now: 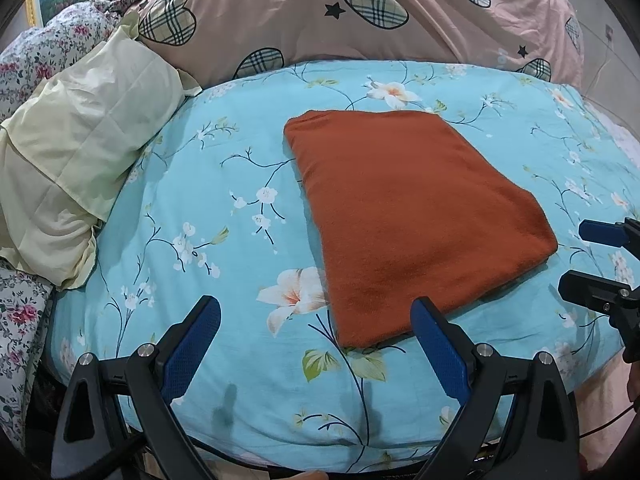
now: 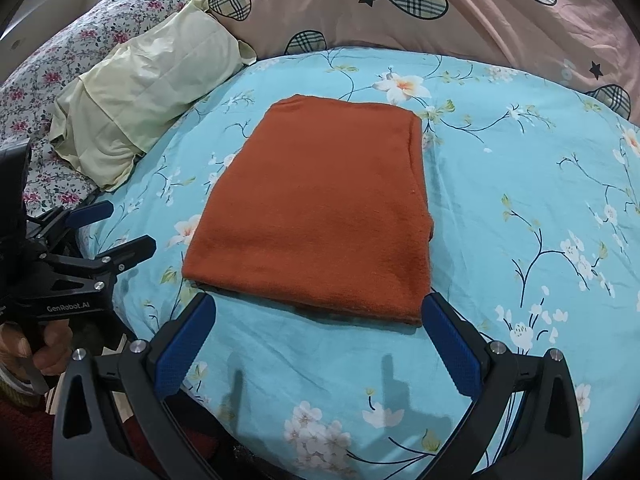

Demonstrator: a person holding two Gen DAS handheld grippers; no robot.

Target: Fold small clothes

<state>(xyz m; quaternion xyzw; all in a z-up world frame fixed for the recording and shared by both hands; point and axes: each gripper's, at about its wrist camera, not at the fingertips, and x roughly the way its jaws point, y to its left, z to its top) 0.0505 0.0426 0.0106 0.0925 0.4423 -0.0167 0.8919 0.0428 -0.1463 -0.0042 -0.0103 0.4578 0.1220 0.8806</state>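
A rust-orange garment (image 1: 412,216) lies folded into a flat rectangle on the light blue floral bed sheet (image 1: 200,208); it also shows in the right wrist view (image 2: 320,208). My left gripper (image 1: 316,312) is open and empty, hovering just off the garment's near edge. My right gripper (image 2: 318,308) is open and empty at the garment's near edge. The right gripper also shows at the right edge of the left wrist view (image 1: 576,256), and the left gripper at the left edge of the right wrist view (image 2: 120,228).
A pale yellow pillow (image 1: 68,160) lies at the left. A pink duvet with plaid hearts (image 1: 340,12) is bunched along the back. A floral quilt (image 2: 60,64) lies at the far left. The bed's near edge (image 1: 280,456) runs below the grippers.
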